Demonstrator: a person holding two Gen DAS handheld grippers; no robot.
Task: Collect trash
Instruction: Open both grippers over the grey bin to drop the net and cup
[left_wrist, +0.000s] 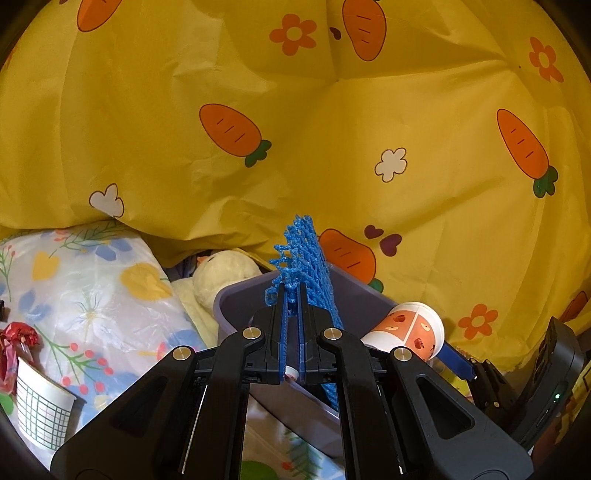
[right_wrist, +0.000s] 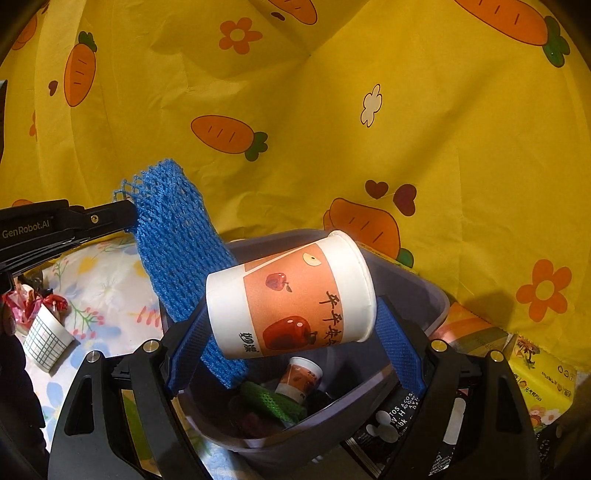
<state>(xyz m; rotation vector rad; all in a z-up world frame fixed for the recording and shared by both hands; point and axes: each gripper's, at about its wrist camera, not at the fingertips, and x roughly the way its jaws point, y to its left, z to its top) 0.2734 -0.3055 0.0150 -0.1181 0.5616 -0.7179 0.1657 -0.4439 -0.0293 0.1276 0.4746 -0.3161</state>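
My left gripper (left_wrist: 293, 295) is shut on a blue foam net sleeve (left_wrist: 306, 266) and holds it over the grey-purple bin (left_wrist: 236, 306). The sleeve also shows in the right wrist view (right_wrist: 177, 254), hanging into the bin (right_wrist: 424, 288) with the left gripper (right_wrist: 125, 216) at its top. My right gripper (right_wrist: 291, 325) is shut on a paper cup with apple print (right_wrist: 291, 295), held sideways above the bin; the cup also shows in the left wrist view (left_wrist: 406, 332). Inside the bin lie a smaller apple cup (right_wrist: 301, 378) and a green net (right_wrist: 273, 404).
A yellow carrot-print sheet (left_wrist: 332, 129) fills the background. A floral sheet (left_wrist: 92, 295) lies at left with a grid-print paper cup (left_wrist: 42, 417), a red wrapper (left_wrist: 16, 339) and a cream plush toy (left_wrist: 221, 277). Printed boxes (right_wrist: 535, 384) sit right of the bin.
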